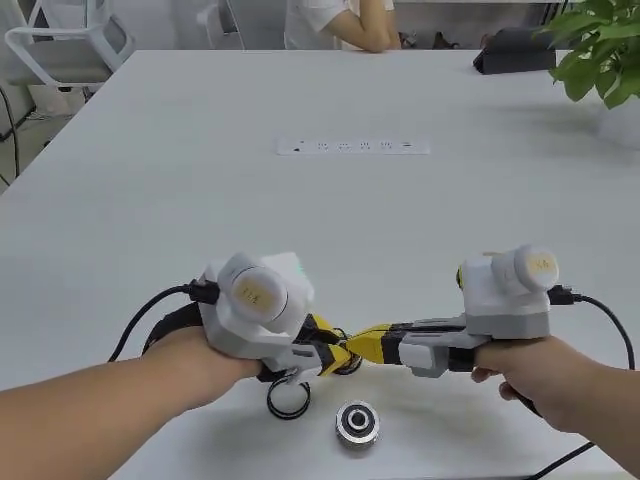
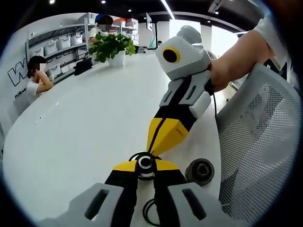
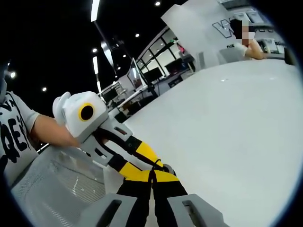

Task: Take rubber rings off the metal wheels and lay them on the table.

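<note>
Left gripper (image 2: 145,166) jaws clamp a small silver metal wheel (image 2: 145,162), bore facing up, just above the white table (image 1: 300,200). Right gripper (image 2: 152,150) meets it head-on, jaws pinched together on the wheel's black rubber ring (image 2: 136,156). Both grippers lie near level, pointing inward. A loose black ring (image 1: 288,400) and a second metal wheel (image 1: 357,422) lie flat just beside them.

A wide white table (image 1: 200,180) carries a power strip (image 1: 353,147) at upper centre. A white chair (image 1: 60,45) stands upper left, a plant (image 1: 600,50) upper right, and a black bag (image 1: 515,50) just left of the plant. A person (image 1: 340,22) sits at the top edge. In the left gripper view, shelves (image 2: 61,47) with bins line the upper-left wall.
</note>
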A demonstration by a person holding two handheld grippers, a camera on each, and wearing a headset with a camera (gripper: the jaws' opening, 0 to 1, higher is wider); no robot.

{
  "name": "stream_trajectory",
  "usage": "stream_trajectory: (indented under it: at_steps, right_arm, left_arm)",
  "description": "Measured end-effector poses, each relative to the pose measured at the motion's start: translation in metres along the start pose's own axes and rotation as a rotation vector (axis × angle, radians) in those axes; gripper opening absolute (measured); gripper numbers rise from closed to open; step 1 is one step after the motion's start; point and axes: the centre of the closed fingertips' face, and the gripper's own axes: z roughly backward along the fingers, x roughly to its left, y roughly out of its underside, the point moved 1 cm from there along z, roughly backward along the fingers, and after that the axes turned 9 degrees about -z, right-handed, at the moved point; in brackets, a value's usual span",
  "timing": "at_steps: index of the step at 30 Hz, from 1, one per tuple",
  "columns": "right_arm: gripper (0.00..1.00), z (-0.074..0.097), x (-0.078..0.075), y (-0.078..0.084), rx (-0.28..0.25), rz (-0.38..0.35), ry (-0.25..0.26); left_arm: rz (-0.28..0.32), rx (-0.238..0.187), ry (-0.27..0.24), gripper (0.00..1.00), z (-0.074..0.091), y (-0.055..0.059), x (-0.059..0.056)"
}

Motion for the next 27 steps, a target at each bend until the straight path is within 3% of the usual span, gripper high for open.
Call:
stream_trajectory:
  at_steps: [5,19,27]
  right_arm:
    - [0.00,0.0013,-0.0066,0.0020,0.010,0.018,0.026]
    - [0.00,0.0015,-0.0075,0.0007,0.016,0.027,0.020]
    - [0.00,0.0020,-0.0075,0.0001,0.014,0.023,0.015]
  left_arm:
    - [0.003,0.002,-0.002,0.07,0.0000,-0.0003,0.0001]
    - [-0.033,0.018,0.020,0.10,0.0026,0.0006,0.0019]
    - [-0.021,-0.002,0.031,0.14,0.0090,-0.0048,0.0013]
